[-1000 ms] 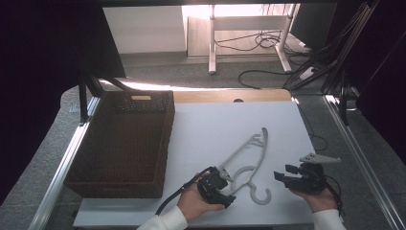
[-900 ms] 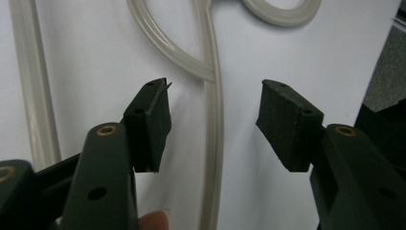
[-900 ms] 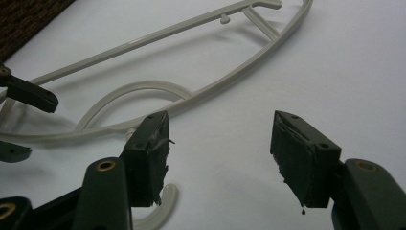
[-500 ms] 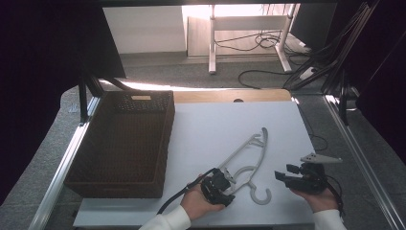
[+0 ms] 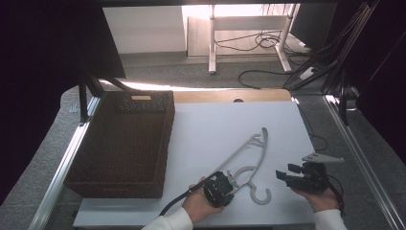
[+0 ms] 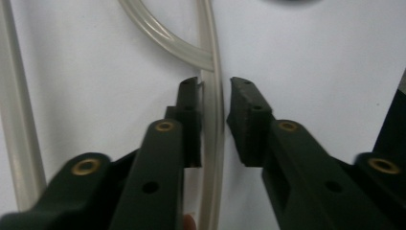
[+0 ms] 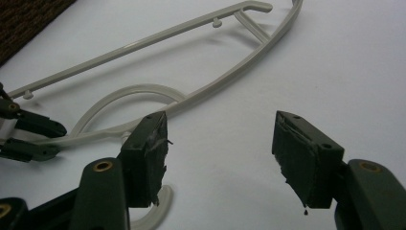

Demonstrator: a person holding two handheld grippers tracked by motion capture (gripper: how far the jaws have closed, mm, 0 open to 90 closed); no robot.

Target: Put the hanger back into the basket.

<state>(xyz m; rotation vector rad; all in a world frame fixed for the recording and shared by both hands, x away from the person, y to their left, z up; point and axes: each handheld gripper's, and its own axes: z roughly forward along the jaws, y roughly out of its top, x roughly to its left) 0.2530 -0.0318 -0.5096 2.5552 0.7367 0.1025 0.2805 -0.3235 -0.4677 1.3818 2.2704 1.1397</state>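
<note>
Having slid forward since a second ago, left tongs now straddling a bar of the white plastic hanger, parted slightly, not clamped. Right tongs held wide apart just right of the hook, at the table near edge. Bare white room beyond; wicker basket far left.

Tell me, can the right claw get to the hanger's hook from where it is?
Probably yes. The right claw is open and sits beside the hanger, whose hook curls nearby on bare white table. The left claw straddles a different bar.
</note>
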